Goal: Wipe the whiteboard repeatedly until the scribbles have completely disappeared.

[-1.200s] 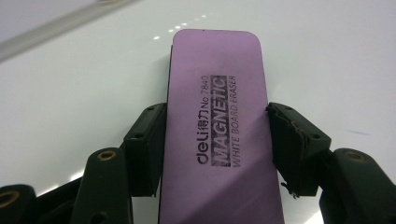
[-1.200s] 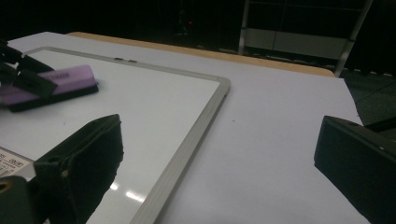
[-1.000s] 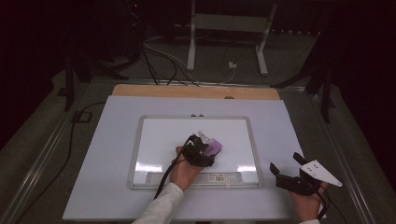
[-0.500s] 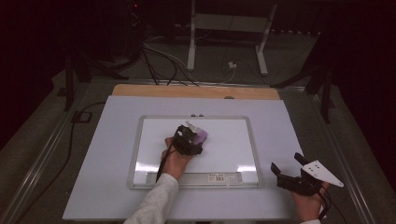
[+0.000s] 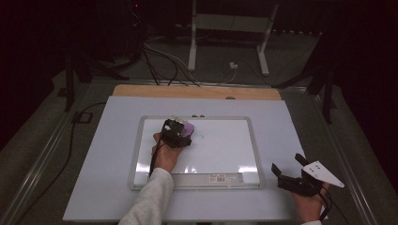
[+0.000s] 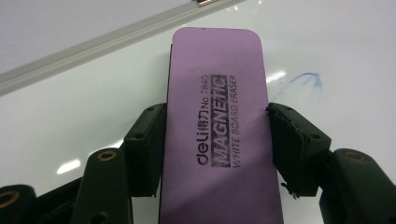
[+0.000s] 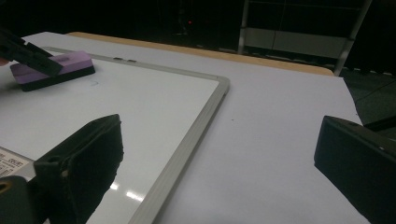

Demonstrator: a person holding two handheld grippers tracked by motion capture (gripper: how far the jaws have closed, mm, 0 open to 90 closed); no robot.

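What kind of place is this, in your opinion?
Probably a lab or recording room, not a home. A whiteboard lies flat on a white table, cables run over the dark floor behind, and a metal stand is there. The left gripper holds a purple eraser.

Purple eraser point(image 6: 219, 140) — "deli No 7840 MAGNETIC WHITE BOARD ERASER"

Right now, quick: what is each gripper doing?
Left gripper: shut on the purple magnetic whiteboard eraser, on the white metal-framed whiteboard.
Right gripper: open, holding nothing, beside the whiteboard's edge.
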